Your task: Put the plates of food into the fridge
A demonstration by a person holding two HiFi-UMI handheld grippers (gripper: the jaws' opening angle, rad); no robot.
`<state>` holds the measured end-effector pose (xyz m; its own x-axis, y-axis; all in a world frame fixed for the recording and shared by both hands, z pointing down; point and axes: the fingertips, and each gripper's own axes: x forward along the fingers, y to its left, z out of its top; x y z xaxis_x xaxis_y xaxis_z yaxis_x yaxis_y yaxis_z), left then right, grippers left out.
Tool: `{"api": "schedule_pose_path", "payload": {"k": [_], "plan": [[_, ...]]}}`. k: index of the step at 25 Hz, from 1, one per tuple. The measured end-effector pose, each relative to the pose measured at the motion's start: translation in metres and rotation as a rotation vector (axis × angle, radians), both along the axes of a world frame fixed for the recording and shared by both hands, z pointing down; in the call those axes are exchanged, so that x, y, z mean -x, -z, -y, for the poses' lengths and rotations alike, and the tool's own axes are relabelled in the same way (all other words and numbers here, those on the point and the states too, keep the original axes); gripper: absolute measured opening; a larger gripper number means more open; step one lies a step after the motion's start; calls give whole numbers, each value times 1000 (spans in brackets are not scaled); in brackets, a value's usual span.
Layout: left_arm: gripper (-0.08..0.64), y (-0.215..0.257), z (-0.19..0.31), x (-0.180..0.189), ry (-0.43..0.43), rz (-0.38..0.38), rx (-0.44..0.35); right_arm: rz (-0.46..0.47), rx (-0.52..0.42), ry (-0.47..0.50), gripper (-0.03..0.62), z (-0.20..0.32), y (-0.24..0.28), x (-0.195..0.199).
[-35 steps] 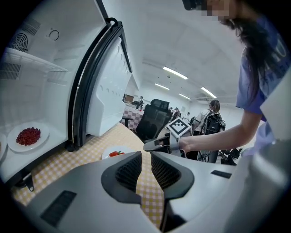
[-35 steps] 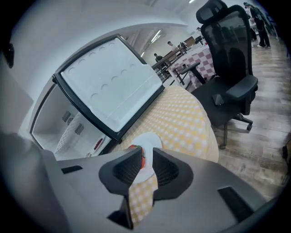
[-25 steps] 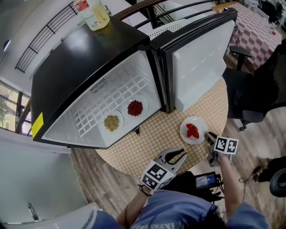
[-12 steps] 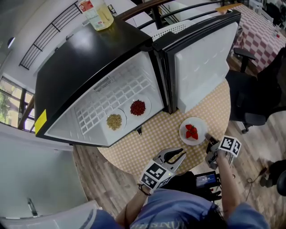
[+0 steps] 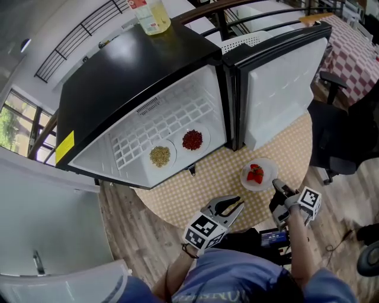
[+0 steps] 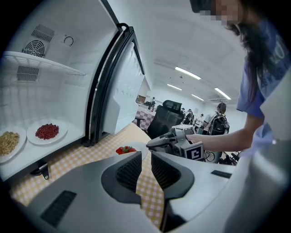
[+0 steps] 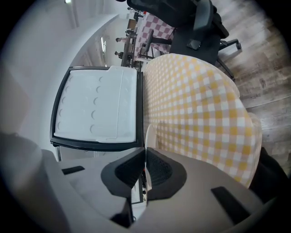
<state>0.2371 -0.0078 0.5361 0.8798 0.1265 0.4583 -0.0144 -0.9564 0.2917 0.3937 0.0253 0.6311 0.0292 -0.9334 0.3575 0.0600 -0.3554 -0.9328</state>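
A white plate of strawberries [image 5: 258, 174] sits on the yellow checked table [image 5: 195, 195] in front of the open black fridge [image 5: 136, 77]. My right gripper [image 5: 277, 187] is shut on this plate's near right rim; the right gripper view shows the thin rim [image 7: 149, 134] edge-on between the jaws of the gripper [image 7: 145, 152]. Inside the fridge lie a plate of red bits [image 5: 192, 139] and a plate of yellow grains [image 5: 160, 155]. My left gripper [image 5: 230, 205] hovers at the table's near edge, its jaws a narrow gap apart with nothing between them [image 6: 146, 154].
The fridge door [image 5: 278, 77] stands open to the right of the plates. A bottle of yellow liquid [image 5: 151, 10] stands on top of the fridge. A black office chair [image 5: 340, 136] is at the right, beyond the table edge. People stand far off in the left gripper view.
My right gripper's jaws have closed on the strawberry plate's rim. The head view has shifted, so the fridge sits further right and higher. The left gripper has stayed put.
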Motion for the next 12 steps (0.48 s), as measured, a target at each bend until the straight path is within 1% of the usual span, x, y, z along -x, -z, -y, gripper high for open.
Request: {"api": "schedule_pose_path", "payload": {"k": [2, 3, 4, 8, 11, 12], "plan": [[61, -3, 1, 3, 22, -1, 18, 18, -9, -9, 25, 2, 5, 6], [61, -6, 2, 3, 37, -2, 43, 28, -12, -11, 25, 4, 6, 9], [61, -12, 4, 3, 56, -1, 83, 35, -13, -13, 25, 5, 7, 11], [61, -48, 7, -7, 143, 29, 295, 40, -3, -3, 25, 10, 6, 17], [66, -74, 13, -16, 200, 65, 420, 32, 15, 8, 25, 11, 3, 20], [95, -80, 15, -19, 223, 74, 472, 26, 21, 13, 25, 11, 2, 21]]}}
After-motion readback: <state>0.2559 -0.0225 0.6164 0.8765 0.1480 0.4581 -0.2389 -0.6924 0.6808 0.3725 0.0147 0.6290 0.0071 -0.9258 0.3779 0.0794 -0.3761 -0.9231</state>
